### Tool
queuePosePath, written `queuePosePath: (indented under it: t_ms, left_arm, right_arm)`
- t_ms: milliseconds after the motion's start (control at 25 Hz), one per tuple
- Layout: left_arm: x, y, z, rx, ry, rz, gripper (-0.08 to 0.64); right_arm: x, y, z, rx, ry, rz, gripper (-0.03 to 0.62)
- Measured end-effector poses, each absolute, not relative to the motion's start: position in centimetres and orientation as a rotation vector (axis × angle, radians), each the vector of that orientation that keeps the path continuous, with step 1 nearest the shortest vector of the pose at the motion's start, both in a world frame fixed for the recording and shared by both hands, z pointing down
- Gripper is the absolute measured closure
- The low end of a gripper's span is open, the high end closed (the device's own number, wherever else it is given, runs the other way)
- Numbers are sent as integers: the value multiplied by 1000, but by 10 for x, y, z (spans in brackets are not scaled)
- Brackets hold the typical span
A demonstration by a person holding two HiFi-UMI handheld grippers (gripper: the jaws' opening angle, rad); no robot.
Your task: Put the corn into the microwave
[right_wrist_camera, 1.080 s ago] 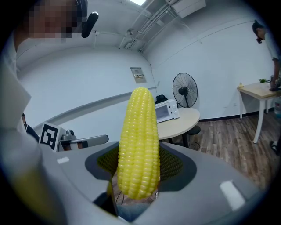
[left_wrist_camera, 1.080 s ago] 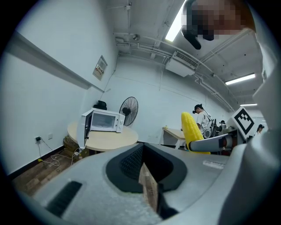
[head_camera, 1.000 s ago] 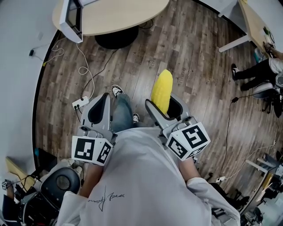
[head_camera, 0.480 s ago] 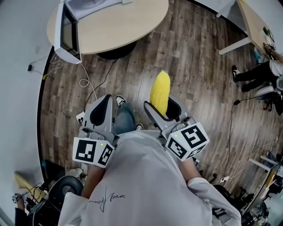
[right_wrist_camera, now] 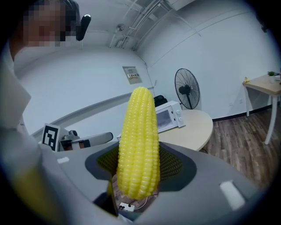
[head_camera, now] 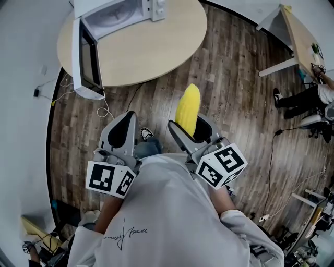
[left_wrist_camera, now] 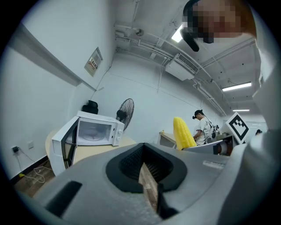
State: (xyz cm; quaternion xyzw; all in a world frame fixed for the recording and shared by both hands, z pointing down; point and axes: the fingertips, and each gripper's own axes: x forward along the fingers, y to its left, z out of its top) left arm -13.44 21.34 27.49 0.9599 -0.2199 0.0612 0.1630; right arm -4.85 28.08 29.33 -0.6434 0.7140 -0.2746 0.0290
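Observation:
A yellow corn cob (head_camera: 188,109) stands upright between the jaws of my right gripper (head_camera: 190,128), which is shut on its lower half; in the right gripper view the corn (right_wrist_camera: 138,140) fills the middle of my right gripper (right_wrist_camera: 140,162). My left gripper (head_camera: 121,133) is held beside it with its jaws together and nothing in them, as my left gripper (left_wrist_camera: 145,151) shows in its own view. The white microwave (head_camera: 120,15) sits on the round wooden table (head_camera: 156,47) ahead, with its door (head_camera: 88,62) swung open to the left. Both grippers hang over the floor short of the table.
A standing fan (left_wrist_camera: 125,112) is behind the table. A second desk (head_camera: 300,26) and a seated person (head_camera: 308,83) are at the right. Cables (head_camera: 104,104) trail over the wood floor below the microwave door. A curved wall runs along the left.
Both grippers have moved forward toward the table, the corn still held. The table and microwave now show much more fully at the top of the head view.

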Motion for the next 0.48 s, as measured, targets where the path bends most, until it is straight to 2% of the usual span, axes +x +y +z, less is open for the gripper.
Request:
queuePosePath:
  t_ms: [480]
  left_arm:
    - [-133, 121, 278, 2744, -622, 148, 569]
  right_arm:
    - [-51, 177, 294, -1960, 2270, -847, 333]
